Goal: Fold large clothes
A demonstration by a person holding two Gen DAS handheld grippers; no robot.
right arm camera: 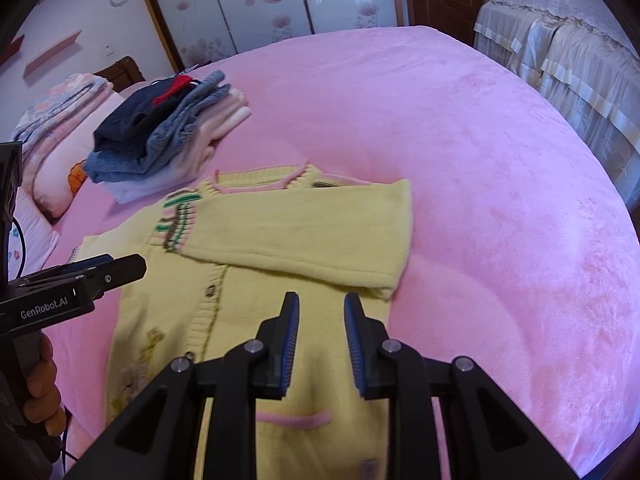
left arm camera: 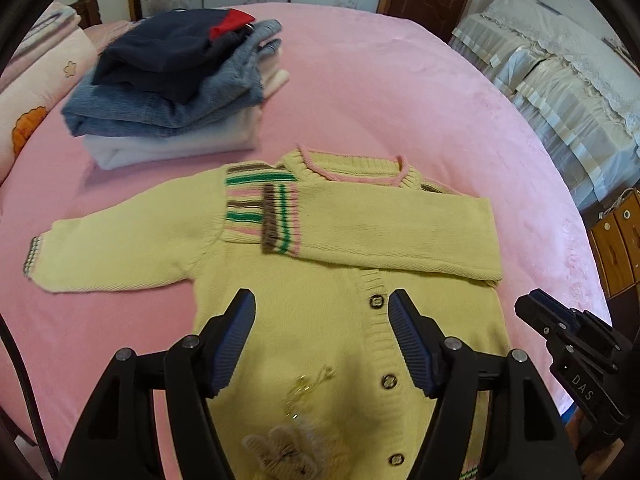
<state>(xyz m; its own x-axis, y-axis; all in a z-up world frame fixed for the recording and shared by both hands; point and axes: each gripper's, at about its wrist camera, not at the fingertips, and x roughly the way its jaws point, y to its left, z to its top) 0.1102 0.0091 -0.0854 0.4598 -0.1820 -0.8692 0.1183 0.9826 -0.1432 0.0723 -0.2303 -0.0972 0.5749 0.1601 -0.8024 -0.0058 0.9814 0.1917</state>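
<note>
The cardigan (left arm camera: 320,280) lies face up on the pink bed (left arm camera: 400,92), buttons done up, and everything else I place relative to it. My left gripper (left arm camera: 322,308) hovers over its chest w/ fingers wide apart, holding nothing; the button band runs just inside my right-hand pad (left arm camera: 412,344). My right gripper (right arm camera: 321,312) hangs over the cardigan's lower right part, jaws part open, narrower than the left, also empty, w/ the pink-trimmed pocket (right arm camera: 294,420) below the fingers. One sleeve (left arm camera: 396,228) is folded across the cardigan's chest, its striped cuff near the middle, fold at the cardigan's right edge. The other sleeve (left arm camera: 120,248) lies spread out flat to the left on the bed. Beyond the cardigan's collar, to the left and just apart, sits a stack of folded clothes (left arm camera: 176,88): navy on top, denim-blue under it, pale pieces at the bottom. A fuzzy applique (left arm camera: 284,452) sits low on the cardigan's front, prob. an animal, too blurred to tell. Pillows (right arm camera: 60,140) lie farther left of the stack.
</note>
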